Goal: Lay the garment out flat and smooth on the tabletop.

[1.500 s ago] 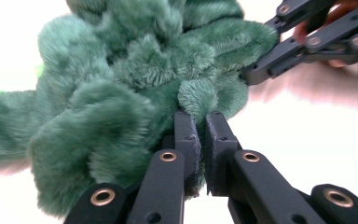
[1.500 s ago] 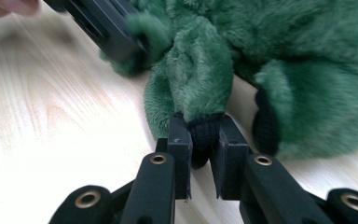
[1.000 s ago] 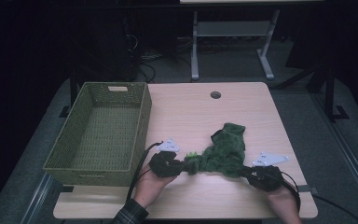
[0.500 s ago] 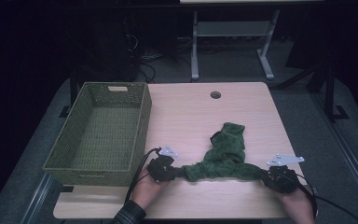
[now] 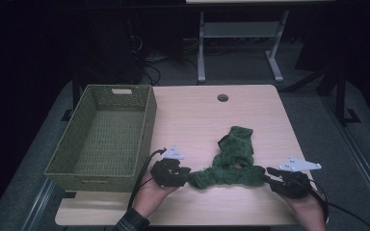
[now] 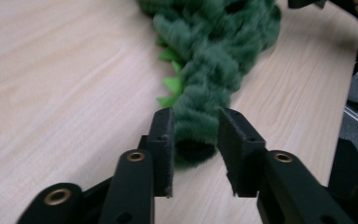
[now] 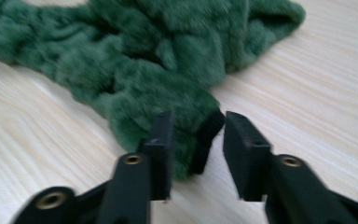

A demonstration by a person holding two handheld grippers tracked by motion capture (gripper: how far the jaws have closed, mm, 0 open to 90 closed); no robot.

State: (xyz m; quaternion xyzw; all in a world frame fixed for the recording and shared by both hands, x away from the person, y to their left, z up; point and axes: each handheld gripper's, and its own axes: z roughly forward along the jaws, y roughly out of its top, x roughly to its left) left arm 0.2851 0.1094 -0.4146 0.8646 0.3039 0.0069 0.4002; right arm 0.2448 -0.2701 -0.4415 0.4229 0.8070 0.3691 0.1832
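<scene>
This looks like a lab or test room, kept dark. A plain wooden table with a cable hole stands on grey carpet. Past its far edge, loose cables lie by a metal stand

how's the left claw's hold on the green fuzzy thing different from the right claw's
The left claw has a narrow end of the green plush between its jaws, touching one pad; the right claw straddles a broader edge with a black trim, with a gap at one pad. The left sits nearer the basket, the right nearer the table's other side. Both have just been opening, loosening their grip.
</scene>
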